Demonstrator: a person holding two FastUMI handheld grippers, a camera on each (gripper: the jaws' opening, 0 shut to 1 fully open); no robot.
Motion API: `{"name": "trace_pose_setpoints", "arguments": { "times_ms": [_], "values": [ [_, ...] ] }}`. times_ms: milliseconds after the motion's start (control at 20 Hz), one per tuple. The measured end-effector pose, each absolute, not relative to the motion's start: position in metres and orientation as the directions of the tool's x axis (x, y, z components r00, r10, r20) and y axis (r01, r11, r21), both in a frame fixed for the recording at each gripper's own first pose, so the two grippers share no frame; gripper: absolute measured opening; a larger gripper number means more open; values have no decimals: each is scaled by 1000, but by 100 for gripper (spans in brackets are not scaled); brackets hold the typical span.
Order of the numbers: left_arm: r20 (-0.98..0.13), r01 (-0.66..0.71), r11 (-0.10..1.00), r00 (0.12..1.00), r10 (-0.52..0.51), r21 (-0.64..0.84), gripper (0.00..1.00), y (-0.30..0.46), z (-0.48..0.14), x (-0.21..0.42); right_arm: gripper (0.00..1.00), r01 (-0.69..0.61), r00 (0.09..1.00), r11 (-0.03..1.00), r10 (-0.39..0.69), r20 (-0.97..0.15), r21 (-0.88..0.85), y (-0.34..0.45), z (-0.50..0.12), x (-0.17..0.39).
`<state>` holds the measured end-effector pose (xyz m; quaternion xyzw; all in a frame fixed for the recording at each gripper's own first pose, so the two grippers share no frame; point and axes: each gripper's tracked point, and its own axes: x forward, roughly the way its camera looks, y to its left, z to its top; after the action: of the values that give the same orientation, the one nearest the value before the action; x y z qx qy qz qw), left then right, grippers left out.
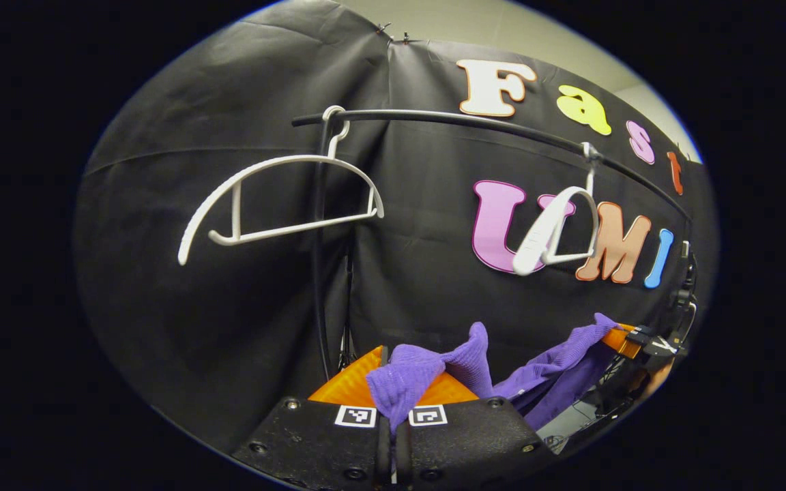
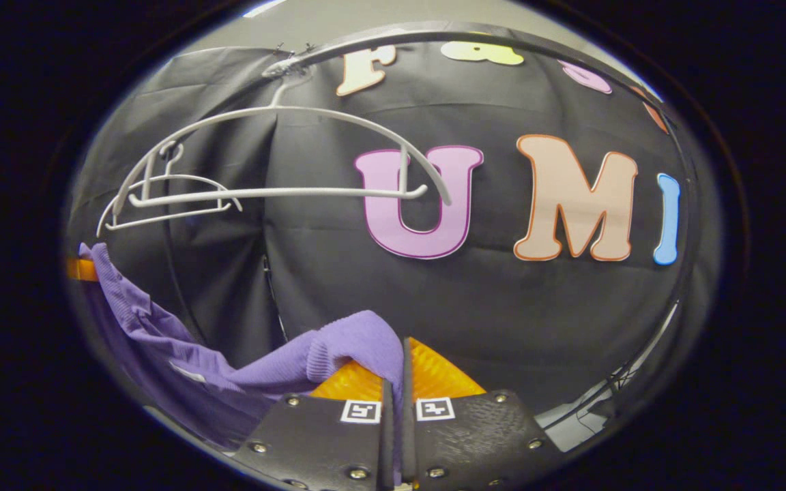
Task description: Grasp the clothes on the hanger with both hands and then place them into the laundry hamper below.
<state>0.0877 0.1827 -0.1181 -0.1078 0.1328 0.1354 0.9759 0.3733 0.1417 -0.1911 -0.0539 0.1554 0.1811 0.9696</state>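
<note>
Purple garment [image 1: 427, 372]: soft knit cloth, fine ribbing, matt. Left gripper [image 1: 393, 409]: orange fingers [image 1: 345, 385] look like ridged plastic, slight sheen; black body textured, matt, with shiny metal screws; fingers pinch purple knit. Right gripper [image 2: 396, 392]: same orange ridged fingers [image 2: 437, 375], grainy black plates, cloth caught between them. Hangers [image 1: 277, 198]: white plastic, smooth, near arm ribbed along top. Rail [image 1: 447, 119]: dark, smooth, faint gloss, likely metal. Backdrop [image 1: 195, 307]: black cloth, creased, dull sheen.
</note>
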Motion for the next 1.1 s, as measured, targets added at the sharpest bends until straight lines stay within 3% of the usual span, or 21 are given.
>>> {"name": "trace_pose_setpoints", "arguments": {
  "times_ms": [250, 750, 1100],
  "values": [
    [-225, -179, 975, 963, 146, -132, 5, 122, -91, 86, 5, -381, 884, 924, 361, -298, -12, 142, -164, 337],
    [-54, 70, 990, 996, -77, -119, 5, 21, -29, 165, 5, -305, 935, 951, 309, -175, 52, 132, -89, 330],
    [-76, 190, 973, 977, -201, -128, 4, -46, -71, 240, 5, -197, 955, 979, 204, -215, 51, 123, -115, 356]
  ]
}}
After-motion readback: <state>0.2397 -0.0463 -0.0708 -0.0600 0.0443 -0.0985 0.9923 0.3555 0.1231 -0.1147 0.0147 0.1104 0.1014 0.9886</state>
